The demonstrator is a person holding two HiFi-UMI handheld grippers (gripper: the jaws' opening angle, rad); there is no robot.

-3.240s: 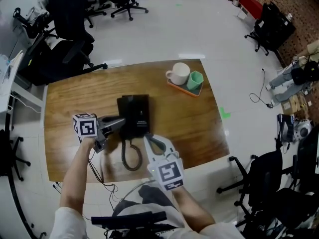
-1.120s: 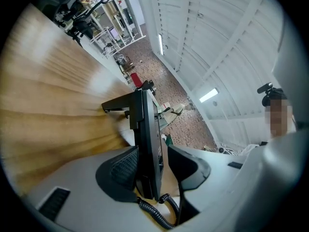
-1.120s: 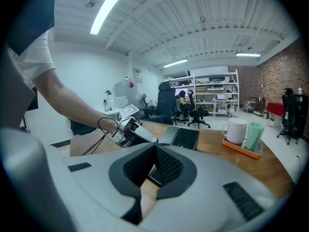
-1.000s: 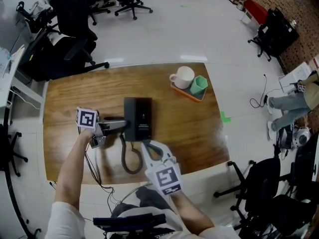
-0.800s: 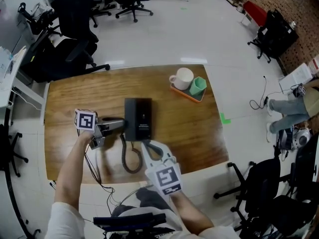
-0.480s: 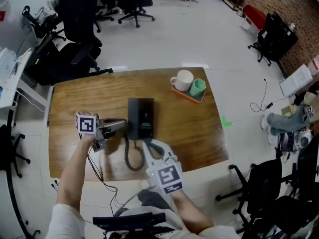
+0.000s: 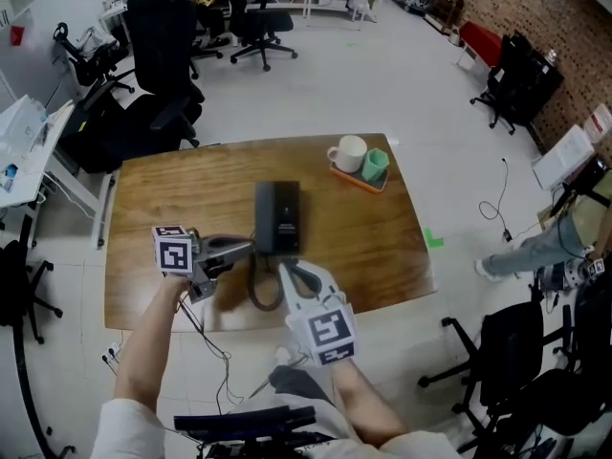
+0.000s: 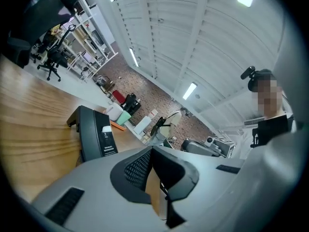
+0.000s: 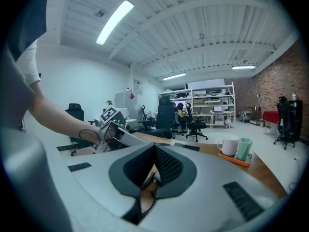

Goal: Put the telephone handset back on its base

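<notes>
The black telephone (image 7: 277, 216) (image 8: 94, 135) lies in the middle of the wooden table (image 7: 163, 199). Its handset (image 7: 264, 220) rests along the left side of the base. The coiled cord (image 7: 256, 293) loops toward the near edge. My left gripper (image 7: 247, 249) (image 8: 150, 151) is shut with nothing in it, its tips just off the phone's near left corner. My right gripper (image 7: 287, 268) (image 9: 155, 149) hovers over the cord's right end with its jaws together. The cord (image 9: 147, 182) shows through the gap behind its tips; I cannot tell whether it is pinched.
A white mug (image 7: 348, 153) and a green cup (image 7: 375, 163) stand on an orange tray (image 7: 359, 177) at the table's far right corner. Office chairs (image 7: 163, 36) stand beyond the far left edge. A thin cable hangs off the near edge.
The left gripper's jaws have closed and it has drawn slightly back from the phone's left side. The right gripper has stayed over the cord. The head camera has shifted.
</notes>
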